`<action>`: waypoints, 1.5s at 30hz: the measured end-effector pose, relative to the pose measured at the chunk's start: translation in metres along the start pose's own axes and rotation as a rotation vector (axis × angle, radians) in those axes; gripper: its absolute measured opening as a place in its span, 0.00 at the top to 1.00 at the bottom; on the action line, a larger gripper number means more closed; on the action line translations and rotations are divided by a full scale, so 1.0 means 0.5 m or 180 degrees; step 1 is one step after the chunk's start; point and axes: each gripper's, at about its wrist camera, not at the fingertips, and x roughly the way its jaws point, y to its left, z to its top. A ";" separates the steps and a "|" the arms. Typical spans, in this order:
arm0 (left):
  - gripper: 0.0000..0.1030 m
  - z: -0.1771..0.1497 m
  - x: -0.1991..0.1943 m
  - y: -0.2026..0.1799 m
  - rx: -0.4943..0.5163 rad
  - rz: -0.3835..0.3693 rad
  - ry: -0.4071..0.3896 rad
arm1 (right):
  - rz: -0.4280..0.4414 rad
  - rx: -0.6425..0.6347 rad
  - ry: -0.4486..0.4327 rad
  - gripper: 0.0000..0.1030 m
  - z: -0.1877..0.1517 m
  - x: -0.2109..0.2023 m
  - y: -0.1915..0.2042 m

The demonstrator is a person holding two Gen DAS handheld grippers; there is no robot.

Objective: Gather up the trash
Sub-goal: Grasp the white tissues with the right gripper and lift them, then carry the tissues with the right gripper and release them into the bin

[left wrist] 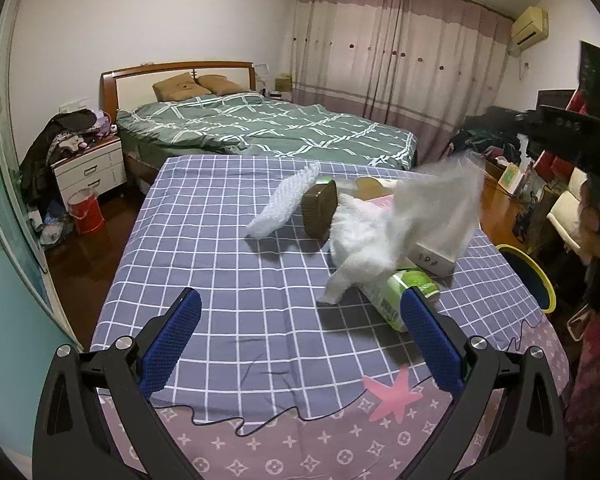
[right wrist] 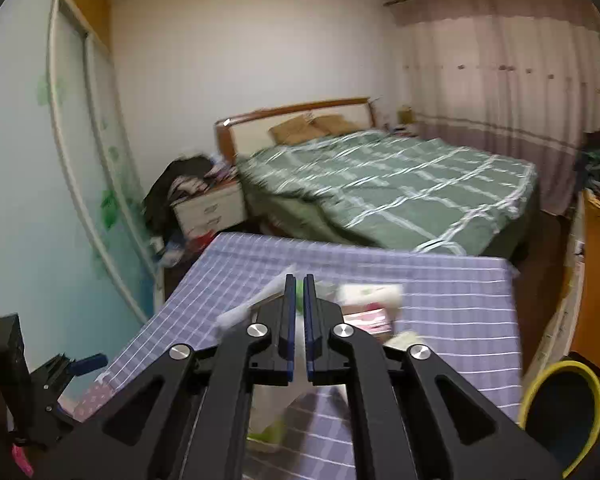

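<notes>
The right gripper [right wrist: 299, 292] has its jaws pressed nearly together on a white, crumpled plastic bag [left wrist: 380, 232], which is lifted above the desk [left wrist: 228, 264] covered in purple checked cloth. The left gripper [left wrist: 300, 344] is held low over the desk with jaws spread, empty. Beneath the bag, a green-and-white wrapper [left wrist: 404, 292], a dark brown box [left wrist: 320, 212] and a white bubble-wrap strip [left wrist: 284, 204] are seen. A dark bin with a yellow rim [right wrist: 560, 412] stands beside the desk. The thin film could slip out, or the hanging bag could drag neighbouring pieces off the desk.
</notes>
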 end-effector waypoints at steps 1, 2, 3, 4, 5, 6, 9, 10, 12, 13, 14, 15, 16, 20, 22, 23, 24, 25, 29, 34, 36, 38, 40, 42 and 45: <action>0.05 0.001 0.000 0.000 0.0006 -0.0005 0.0003 | -0.0049 0.0036 -0.0036 0.99 0.002 -0.011 -0.016; 0.05 0.002 0.004 -0.005 0.0017 -0.0010 0.0009 | -0.0112 0.0087 -0.0076 0.99 0.005 -0.026 -0.038; 0.05 0.003 0.005 -0.007 0.0022 -0.0011 0.0011 | -0.0142 0.0122 -0.0094 1.00 0.005 -0.034 -0.052; 0.05 0.004 0.008 -0.011 0.0025 -0.0008 0.0014 | -0.0157 0.0146 -0.0091 1.00 0.005 -0.038 -0.063; 0.05 0.005 0.010 -0.012 0.0018 -0.0007 0.0012 | -0.0160 0.0131 -0.0032 1.00 0.001 -0.033 -0.069; 0.05 0.007 0.011 -0.014 0.0006 -0.0009 0.0011 | -0.0147 0.0078 0.0064 1.00 -0.004 -0.023 -0.068; 0.05 0.013 0.011 -0.014 -0.0043 -0.0035 -0.0002 | 0.0130 0.0007 0.0477 0.93 -0.041 0.042 -0.055; 0.05 0.015 0.008 -0.013 -0.0053 -0.0034 -0.0013 | 0.0190 -0.0013 0.0588 0.79 -0.054 0.064 -0.046; 0.05 0.019 0.000 -0.012 -0.0055 0.0000 -0.0047 | 0.0346 -0.0059 0.0817 0.64 -0.090 0.111 -0.025; 0.05 0.022 -0.006 -0.009 -0.0054 0.0032 -0.0072 | 0.0433 -0.0100 0.0961 0.64 -0.110 0.138 -0.010; 0.05 0.024 -0.010 -0.007 -0.0058 0.0049 -0.0084 | 0.0496 -0.0114 0.1043 0.64 -0.126 0.152 0.005; 0.05 0.026 -0.013 -0.003 -0.0064 0.0060 -0.0092 | 0.0553 -0.0129 0.1124 0.64 -0.139 0.166 0.017; 0.05 0.027 -0.018 0.002 -0.0074 0.0073 -0.0104 | 0.0589 -0.0155 0.1208 0.63 -0.150 0.181 0.028; 0.05 0.028 -0.022 0.011 -0.0097 0.0082 -0.0114 | 0.0583 -0.0205 0.1426 0.56 -0.185 0.226 0.054; 0.05 0.025 -0.019 0.010 -0.0089 0.0069 -0.0098 | 0.0570 -0.0156 0.1462 0.56 -0.196 0.236 0.054; 0.05 0.024 -0.016 0.008 -0.0079 0.0059 -0.0087 | 0.0569 -0.0140 0.1476 0.56 -0.200 0.240 0.055; 0.05 0.022 -0.014 0.007 -0.0073 0.0052 -0.0080 | 0.0587 -0.0138 0.1479 0.63 -0.202 0.240 0.056; 0.05 0.020 -0.013 0.004 -0.0066 0.0038 -0.0072 | 0.0610 -0.0131 0.1485 0.82 -0.204 0.240 0.059; 0.05 0.016 -0.009 0.001 -0.0061 0.0010 -0.0058 | 0.0536 -0.0157 0.1322 0.95 -0.185 0.220 0.064; 0.05 0.017 -0.006 -0.003 -0.0056 0.0011 -0.0048 | 0.0587 -0.0102 0.0989 0.96 -0.130 0.167 0.060; 0.05 0.016 -0.006 -0.004 -0.0050 0.0006 -0.0045 | 0.0586 -0.0082 0.0826 0.96 -0.099 0.139 0.054; 0.05 0.016 -0.004 -0.009 -0.0033 0.0000 -0.0033 | 0.0571 -0.0042 0.0646 0.96 -0.069 0.105 0.041; 0.05 0.016 -0.001 -0.013 -0.0018 -0.0009 -0.0021 | 0.0532 0.0003 0.0484 0.96 -0.042 0.073 0.025; 0.05 0.016 0.001 -0.019 -0.0006 -0.0024 -0.0009 | 0.0460 0.0047 0.0326 0.96 -0.019 0.036 -0.002; 0.05 0.017 0.007 -0.030 0.0014 -0.0063 0.0009 | 0.0248 0.0120 0.0115 0.96 0.005 -0.021 -0.058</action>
